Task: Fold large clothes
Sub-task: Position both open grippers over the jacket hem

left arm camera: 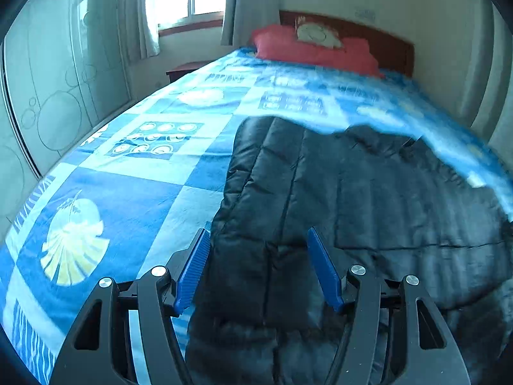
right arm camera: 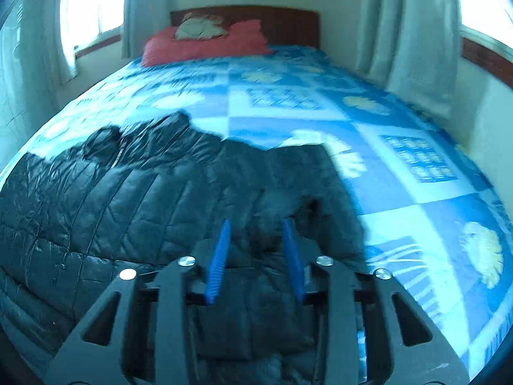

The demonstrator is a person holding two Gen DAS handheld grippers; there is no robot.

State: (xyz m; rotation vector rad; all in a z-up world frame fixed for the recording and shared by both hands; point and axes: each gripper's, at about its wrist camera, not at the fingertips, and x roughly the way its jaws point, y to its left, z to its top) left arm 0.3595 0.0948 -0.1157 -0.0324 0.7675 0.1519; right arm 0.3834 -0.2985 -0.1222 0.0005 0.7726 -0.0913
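A black quilted puffer jacket (left arm camera: 368,199) lies spread on the bed with the blue patterned blanket (left arm camera: 128,166). My left gripper (left arm camera: 258,240) is open, its blue fingers (left arm camera: 195,266) straddling the jacket's left edge near the bed's foot. In the right wrist view the jacket (right arm camera: 128,192) fills the left and middle. My right gripper (right arm camera: 258,227) is open over the jacket's right part, with dark fabric between its blue fingers (right arm camera: 221,256); whether the fabric is touched cannot be told.
A red pillow (left arm camera: 314,48) with a pale cloth lies by the wooden headboard (right arm camera: 282,22). Curtains (right arm camera: 407,32) and windows flank the bed. A wardrobe with sliding doors (left arm camera: 57,73) stands to the left. The blanket (right arm camera: 416,176) lies bare right of the jacket.
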